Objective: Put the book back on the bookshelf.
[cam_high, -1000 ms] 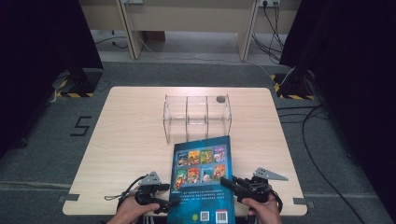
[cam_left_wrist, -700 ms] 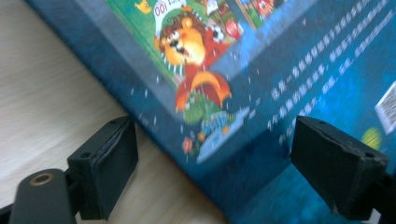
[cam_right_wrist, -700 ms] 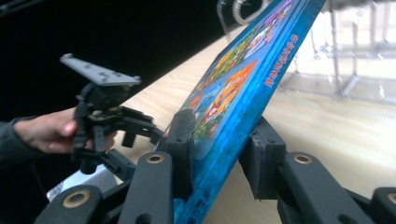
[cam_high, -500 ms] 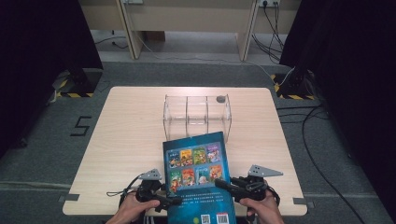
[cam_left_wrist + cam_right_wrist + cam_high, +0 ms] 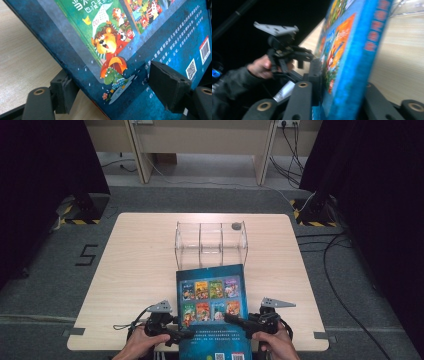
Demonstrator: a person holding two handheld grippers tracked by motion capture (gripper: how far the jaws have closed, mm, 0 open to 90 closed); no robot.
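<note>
A blue picture book [image 5: 212, 295] is lifted off the near part of the table [image 5: 135, 265], back cover up and far edge raised. My left gripper [image 5: 182, 335] grips its lower left edge. In the left gripper view the book [image 5: 150, 45] runs between the jaws, one pad on the cover and one under it; the left gripper [image 5: 115, 90] has just been closing on it. My right gripper [image 5: 232, 319] holds the lower right part. In the right gripper view the book [image 5: 352, 50] stands edge-on between the pads of the right gripper [image 5: 342, 92], which has also just been closing.
A clear acrylic rack [image 5: 211, 240] with three compartments stands just beyond the book, mid-table. A small grey object [image 5: 236, 226] lies at its back right corner. The person's hand with the left gripper [image 5: 302, 60] shows past the book in the right gripper view.
The book has shifted slightly to the left, with both grippers staying at its lower edge. The hands have barely moved.
</note>
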